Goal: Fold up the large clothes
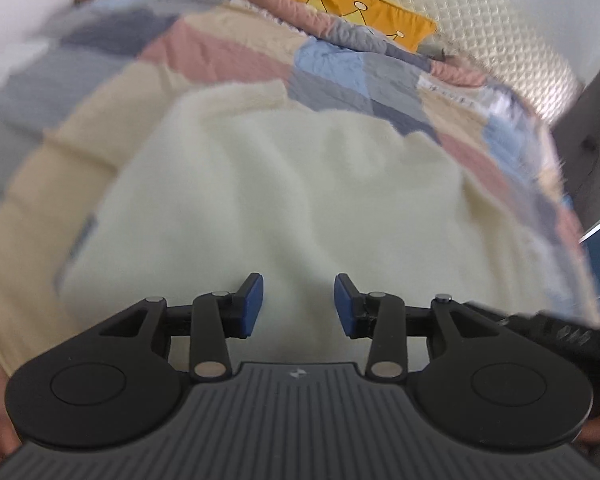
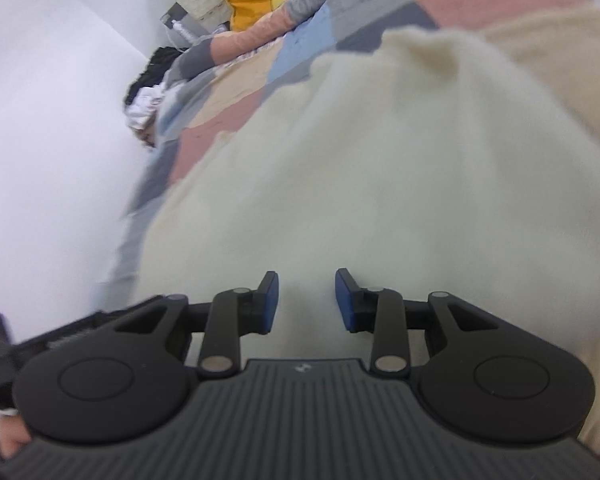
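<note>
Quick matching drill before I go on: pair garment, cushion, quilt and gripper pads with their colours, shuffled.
Things:
1. garment
2. cushion
3. quilt
4. pads

Colours:
A. blue
B. patchwork of pink, tan, blue and grey
C. cream
D. yellow

Pairs: 1-C, 2-D, 3-B, 4-A

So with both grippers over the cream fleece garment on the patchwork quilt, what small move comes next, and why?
Probably lower both and pinch fabric: the left gripper and right gripper stand open, nothing between their pads, above the cream fleece garment lying spread on the patchwork quilt.
</note>
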`<action>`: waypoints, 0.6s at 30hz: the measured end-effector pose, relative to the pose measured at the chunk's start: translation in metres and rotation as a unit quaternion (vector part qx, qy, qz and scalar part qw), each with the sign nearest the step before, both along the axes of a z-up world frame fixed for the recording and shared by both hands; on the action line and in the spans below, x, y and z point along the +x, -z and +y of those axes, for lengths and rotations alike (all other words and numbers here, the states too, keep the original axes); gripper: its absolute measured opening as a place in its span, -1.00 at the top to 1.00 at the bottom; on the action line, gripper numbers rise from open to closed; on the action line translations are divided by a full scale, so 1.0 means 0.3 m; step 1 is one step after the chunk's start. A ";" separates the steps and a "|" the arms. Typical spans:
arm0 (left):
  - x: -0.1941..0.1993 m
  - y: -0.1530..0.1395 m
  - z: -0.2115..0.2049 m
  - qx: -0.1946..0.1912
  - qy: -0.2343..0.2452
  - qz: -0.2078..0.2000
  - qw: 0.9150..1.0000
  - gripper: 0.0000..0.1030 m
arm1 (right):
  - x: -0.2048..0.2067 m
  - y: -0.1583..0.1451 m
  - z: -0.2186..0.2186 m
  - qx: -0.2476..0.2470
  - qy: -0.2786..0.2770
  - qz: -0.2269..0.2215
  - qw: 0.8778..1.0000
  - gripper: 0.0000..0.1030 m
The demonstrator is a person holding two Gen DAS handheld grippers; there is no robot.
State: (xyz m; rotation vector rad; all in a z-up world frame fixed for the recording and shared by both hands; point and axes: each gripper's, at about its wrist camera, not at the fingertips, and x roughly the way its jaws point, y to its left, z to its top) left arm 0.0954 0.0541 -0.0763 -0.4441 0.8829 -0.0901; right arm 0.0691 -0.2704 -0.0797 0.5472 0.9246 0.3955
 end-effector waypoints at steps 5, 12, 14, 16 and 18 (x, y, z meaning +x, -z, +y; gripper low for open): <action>-0.077 -0.009 0.038 -0.080 -0.036 0.003 0.996 0.09 | -0.064 0.009 0.035 0.012 -0.008 0.008 1.000 0.32; -0.097 0.094 0.122 -0.167 -0.099 0.067 0.979 -0.14 | -0.117 0.030 0.051 0.039 -0.009 0.012 0.999 -0.18; -0.090 0.112 0.146 -0.182 -0.118 0.079 0.973 -0.32 | -0.129 0.048 0.052 0.062 -0.002 0.041 0.997 -0.44; -0.085 0.134 0.170 -0.192 -0.134 0.090 0.968 -0.39 | -0.126 0.107 0.068 0.099 -0.026 0.078 0.992 -0.54; -0.083 0.160 0.196 -0.209 -0.153 0.098 0.961 -0.47 | -0.098 0.163 0.070 0.091 -0.013 0.110 0.990 -0.51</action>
